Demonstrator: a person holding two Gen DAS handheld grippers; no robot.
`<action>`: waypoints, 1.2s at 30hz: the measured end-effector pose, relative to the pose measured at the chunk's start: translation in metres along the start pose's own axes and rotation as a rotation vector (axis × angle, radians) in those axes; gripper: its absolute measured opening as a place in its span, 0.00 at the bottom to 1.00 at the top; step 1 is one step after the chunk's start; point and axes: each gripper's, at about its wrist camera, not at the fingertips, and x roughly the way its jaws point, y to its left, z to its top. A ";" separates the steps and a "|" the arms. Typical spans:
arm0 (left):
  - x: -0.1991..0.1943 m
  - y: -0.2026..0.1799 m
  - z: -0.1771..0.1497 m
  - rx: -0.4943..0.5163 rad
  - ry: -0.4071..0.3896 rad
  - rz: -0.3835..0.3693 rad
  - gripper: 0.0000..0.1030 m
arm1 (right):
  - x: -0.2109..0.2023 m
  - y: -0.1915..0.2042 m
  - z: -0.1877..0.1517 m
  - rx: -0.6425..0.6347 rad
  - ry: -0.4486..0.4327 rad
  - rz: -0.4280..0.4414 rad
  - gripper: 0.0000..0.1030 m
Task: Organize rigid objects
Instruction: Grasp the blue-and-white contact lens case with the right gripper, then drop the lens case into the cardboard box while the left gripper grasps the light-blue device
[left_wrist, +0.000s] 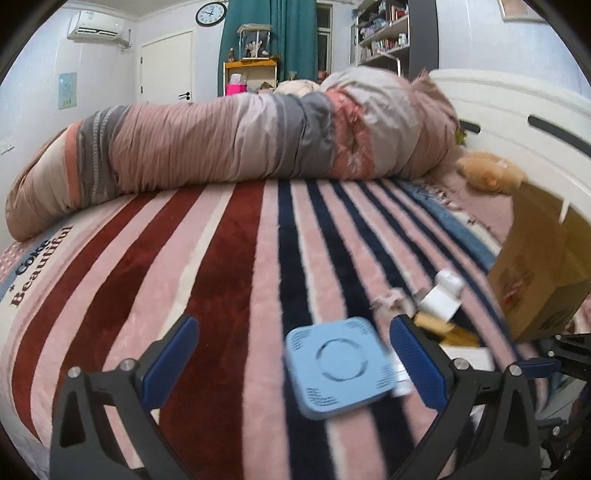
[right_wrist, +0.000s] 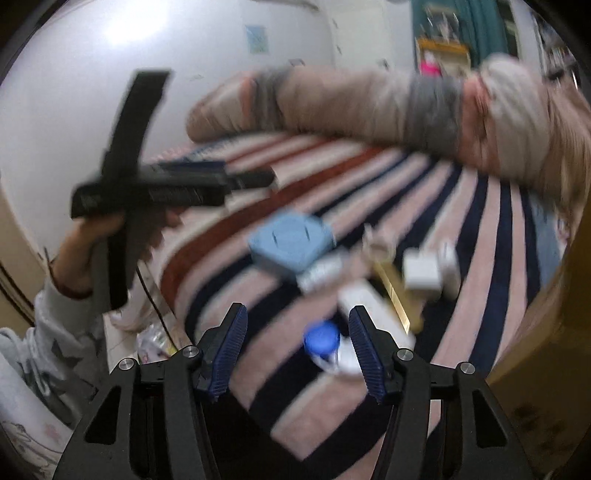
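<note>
Blue-padded fingers of the left gripper (left_wrist: 295, 362) stand spread wide at the bottom of the left wrist view, pinching nothing. Between them, toward the right finger, a light-blue square device (left_wrist: 338, 365) lies flat on the striped blanket (left_wrist: 221, 266) of the bed. At about 2 o'clock from the device sit a white adapter (left_wrist: 445, 295) and a yellow flat item (left_wrist: 448, 330), partly hidden and blurred. A cardboard box (left_wrist: 543, 273) stands at 3 o'clock at the frame edge. A rolled duvet (left_wrist: 240, 144) lies across the bed at 12 o'clock.

In the right wrist view, the right gripper (right_wrist: 297, 349) is likewise spread and empty, with a blue-capped bottle (right_wrist: 323, 341) lying on the blanket between its fingers. At 10 o'clock, a hand (right_wrist: 110, 229) holds the left gripper's handle. The whole view is motion-blurred.
</note>
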 end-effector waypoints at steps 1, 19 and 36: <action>0.007 0.001 -0.003 0.006 0.013 0.007 1.00 | 0.006 -0.004 -0.006 0.022 0.016 -0.011 0.53; 0.065 -0.010 -0.030 -0.038 0.162 -0.172 1.00 | 0.066 0.013 -0.010 -0.002 0.089 -0.190 0.58; 0.065 -0.017 -0.032 0.019 0.187 -0.187 0.90 | -0.110 -0.003 0.061 -0.090 -0.233 -0.390 0.58</action>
